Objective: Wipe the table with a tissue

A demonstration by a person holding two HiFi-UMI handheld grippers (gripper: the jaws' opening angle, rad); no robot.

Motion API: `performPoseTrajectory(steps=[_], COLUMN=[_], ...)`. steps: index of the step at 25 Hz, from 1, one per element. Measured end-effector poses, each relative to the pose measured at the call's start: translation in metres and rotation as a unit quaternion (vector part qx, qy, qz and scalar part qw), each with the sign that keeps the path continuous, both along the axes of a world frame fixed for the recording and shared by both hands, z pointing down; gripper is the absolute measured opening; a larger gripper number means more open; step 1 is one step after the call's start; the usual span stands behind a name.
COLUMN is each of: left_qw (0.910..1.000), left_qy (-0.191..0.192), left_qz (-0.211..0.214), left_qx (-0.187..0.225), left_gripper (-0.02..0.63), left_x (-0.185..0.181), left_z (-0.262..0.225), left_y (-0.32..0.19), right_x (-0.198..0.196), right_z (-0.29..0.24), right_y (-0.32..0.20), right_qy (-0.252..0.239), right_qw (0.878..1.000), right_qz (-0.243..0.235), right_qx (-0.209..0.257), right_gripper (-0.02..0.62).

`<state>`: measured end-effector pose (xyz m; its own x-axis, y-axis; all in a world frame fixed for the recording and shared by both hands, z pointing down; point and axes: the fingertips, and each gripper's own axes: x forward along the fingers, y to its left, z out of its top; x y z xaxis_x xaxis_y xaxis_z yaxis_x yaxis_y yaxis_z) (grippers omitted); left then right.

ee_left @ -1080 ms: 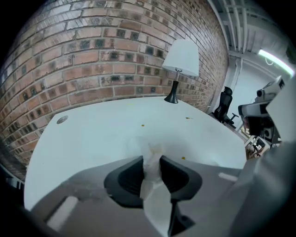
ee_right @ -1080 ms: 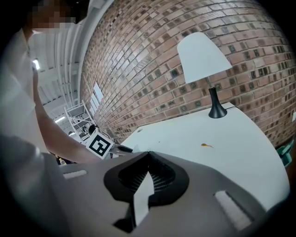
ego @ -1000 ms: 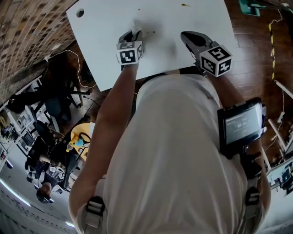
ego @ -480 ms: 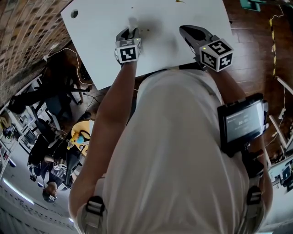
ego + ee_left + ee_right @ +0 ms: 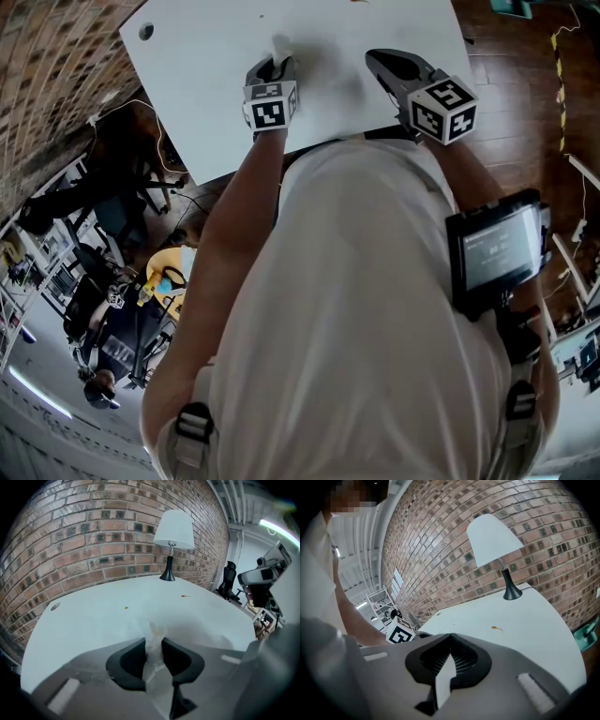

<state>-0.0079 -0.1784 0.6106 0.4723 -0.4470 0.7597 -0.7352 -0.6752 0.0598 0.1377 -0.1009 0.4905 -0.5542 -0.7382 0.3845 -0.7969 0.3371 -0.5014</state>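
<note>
The left claw (image 5: 153, 645) pinches a white tissue (image 5: 154, 629) against the counter (image 5: 89, 616), nearer than the lamp (image 5: 174, 531). The right claw (image 5: 450, 635) is closed, empty.

Left gripper (image 5: 153, 643) is held pitched steeply down, forearm extended, jaws clamped on the tissue (image 5: 156, 629). Right gripper (image 5: 451, 637) is held alongside at a shallower pitch, jaws closed tip to tip.

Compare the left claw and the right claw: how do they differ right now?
The left claw is clamped on a white tissue; the right claw holds nothing. The left claw's jaws stand apart around the tissue; the right claw's jaws meet at the tips. Both are over the white table.
</note>
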Motion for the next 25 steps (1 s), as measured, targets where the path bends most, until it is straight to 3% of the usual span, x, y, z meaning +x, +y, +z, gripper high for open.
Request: performPoseTrajectory(steps=[10,17,21,25], left_qw=[0.9991,0.9926,0.9947,0.9986], left_qy=[-0.017,-0.002,0.011,-0.001], left_qz=[0.037,0.118,0.098,0.052], left_qx=[-0.008,-0.026,-0.028,-0.009], left_gripper=[0.093,0.092,0.095,0.097], left_x=[0.018,0.039,0.027,0.000], left_z=[0.006,0.006,-0.001,-0.005], left_y=[-0.001,0.029,0.028,0.005], right_x=[0.005,0.001,0.002,0.001], right_z=[0.002,0.001,-0.001,-0.001], right_y=[-0.002,-0.004,-0.006,-0.006], right_qy=[0.002,-0.002,-0.004,-0.003], right_qw=[1.000,1.000,1.000,1.000], right_qz=[-0.002,-0.006,-0.005,-0.006], right_qx=[0.002,0.007,0.010,0.008], right_gripper=[0.006,0.007,0.006,0.008])
